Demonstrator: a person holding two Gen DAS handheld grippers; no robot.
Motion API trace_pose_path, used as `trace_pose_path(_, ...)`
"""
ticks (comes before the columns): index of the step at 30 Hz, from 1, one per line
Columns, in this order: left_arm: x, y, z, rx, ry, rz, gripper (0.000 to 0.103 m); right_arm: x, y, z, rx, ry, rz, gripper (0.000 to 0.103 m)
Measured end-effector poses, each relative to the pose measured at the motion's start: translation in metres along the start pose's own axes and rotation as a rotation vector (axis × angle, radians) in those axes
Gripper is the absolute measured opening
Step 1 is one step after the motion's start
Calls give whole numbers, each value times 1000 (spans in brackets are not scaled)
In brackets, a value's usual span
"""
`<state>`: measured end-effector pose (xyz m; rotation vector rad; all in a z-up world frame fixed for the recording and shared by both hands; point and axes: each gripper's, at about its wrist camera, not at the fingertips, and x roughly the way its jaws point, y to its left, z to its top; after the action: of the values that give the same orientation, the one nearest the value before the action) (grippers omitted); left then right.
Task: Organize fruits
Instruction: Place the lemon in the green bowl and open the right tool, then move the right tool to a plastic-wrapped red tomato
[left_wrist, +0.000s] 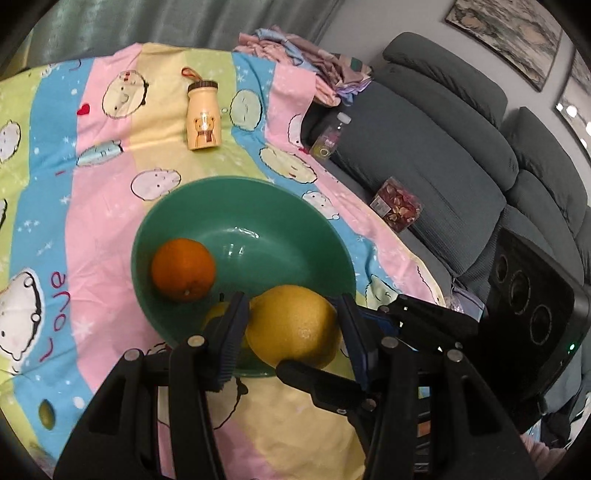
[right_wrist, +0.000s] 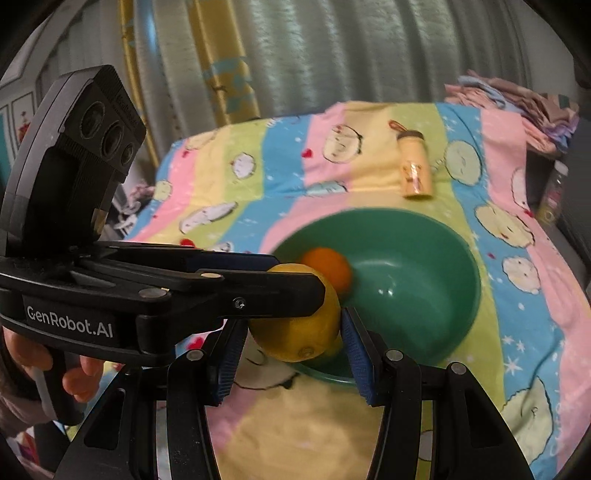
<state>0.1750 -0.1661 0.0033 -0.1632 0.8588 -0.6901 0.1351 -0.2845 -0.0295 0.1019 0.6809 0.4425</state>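
A large yellow citrus fruit (left_wrist: 295, 328) (right_wrist: 295, 339) hangs over the near rim of a green bowl (left_wrist: 258, 184) (right_wrist: 461, 258). My left gripper (left_wrist: 291, 299) (right_wrist: 299, 277) is shut on its sides. My right gripper (right_wrist: 291, 321) (left_wrist: 334, 336) comes in from the right and clamps the same fruit crosswise. An orange (left_wrist: 183, 271) (right_wrist: 328, 271) lies inside the bowl at its left. Another yellow fruit (left_wrist: 216, 314) shows in the bowl, mostly hidden behind my left finger. A small green-yellow fruit (left_wrist: 46, 411) lies on the cloth at the near left.
The bowl stands on a striped cartoon cloth (left_wrist: 92, 221). A cream bottle (left_wrist: 202, 118) (right_wrist: 415, 173) lies beyond it. To the right is a grey sofa (left_wrist: 443, 147) with a drink bottle (left_wrist: 328, 136), a red packet (left_wrist: 397, 203) and folded clothes (left_wrist: 295, 62). A hand (right_wrist: 74, 376) holds the left gripper.
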Motion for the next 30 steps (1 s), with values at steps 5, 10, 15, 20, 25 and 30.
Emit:
trace_pose_path(5, 7, 7, 1, -50, 5, 39, 66, 9, -5, -3, 25, 31, -16, 55)
trace_pose_path(10, -27, 29, 1, -125, -58, 87, 82, -6, -8, -2, 57, -29, -76, 66)
trace_pose_path(15, -97, 58, -16, -176, -169, 158, 88, -33, -9, -6, 103, -74, -58, 68)
trace_pose_path(20, -162, 88, -50, -252, -238, 287, 88, -50, 7, -16, 114, -81, -29, 68)
trace_pose_path(25, -204, 104, -93, -289, -241, 430, 88, -53, 34, -22, 84, -62, 22, 68)
trace_pose_path(30, -223, 108, -132, -316, -236, 483, 88, -49, 62, -28, 41, -35, 62, 68)
